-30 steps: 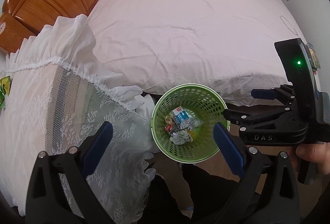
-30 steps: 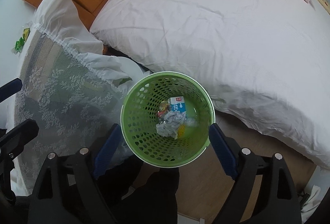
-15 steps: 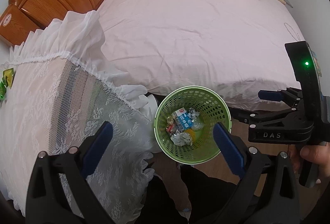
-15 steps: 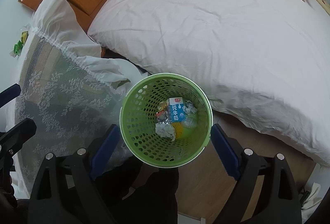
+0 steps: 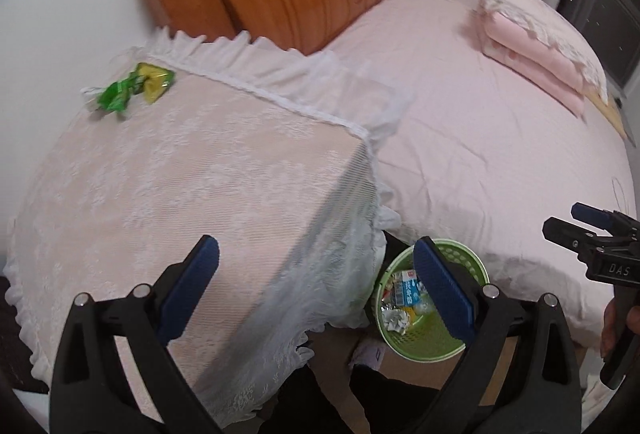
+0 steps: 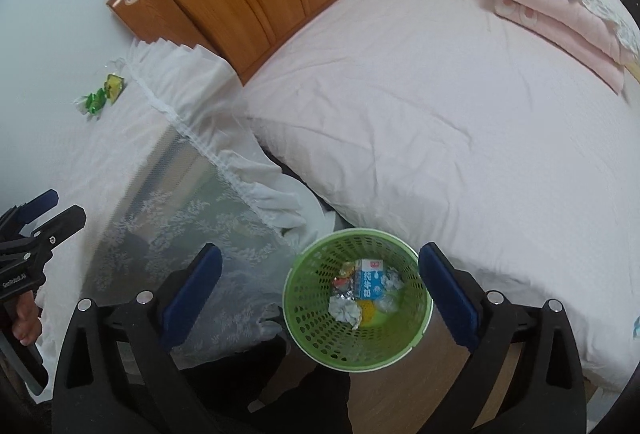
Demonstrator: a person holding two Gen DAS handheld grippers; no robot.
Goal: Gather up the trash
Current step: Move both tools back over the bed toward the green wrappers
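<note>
Two grippers' jaws wide, empty; green basket (image 6: 320,338) between lace table edge (image 6: 240,186) and bed (image 6: 440,122)

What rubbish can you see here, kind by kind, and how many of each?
Milk carton: 1
Crumpled silvery wads: 2
Red-gold wrapper: 1
Yellow scrap: 1
Green-and-yellow wrapper bunch on the lace-covered table: 1
Total: 6, five of them in the green basket; smaller bits may be hidden.
</note>
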